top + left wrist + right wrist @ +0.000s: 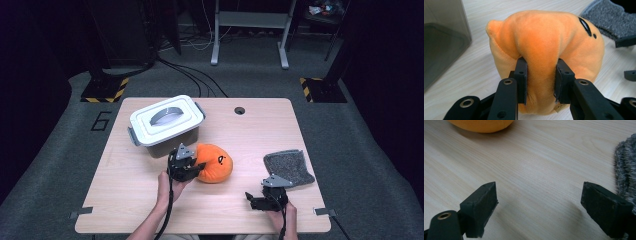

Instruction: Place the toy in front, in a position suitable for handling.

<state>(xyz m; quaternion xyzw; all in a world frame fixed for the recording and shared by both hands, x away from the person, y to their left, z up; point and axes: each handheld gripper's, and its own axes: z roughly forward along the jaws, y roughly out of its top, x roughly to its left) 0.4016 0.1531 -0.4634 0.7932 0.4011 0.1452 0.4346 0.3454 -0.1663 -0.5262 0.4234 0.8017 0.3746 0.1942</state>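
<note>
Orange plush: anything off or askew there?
Only the pinch. The left claw squeezes a fold of the orange plush, bunching it into a ridge. The lidded bin and grey cloth lie undisturbed.

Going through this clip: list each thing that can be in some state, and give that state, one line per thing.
left gripper: shut on the orange plush toy, pinching a fold.
right gripper: open, nothing between its jaws, just over the table.
orange plush toy: lying on the table, squeezed.
storage box: lid on, closed.
grey cloth: lying flat, untouched.
</note>
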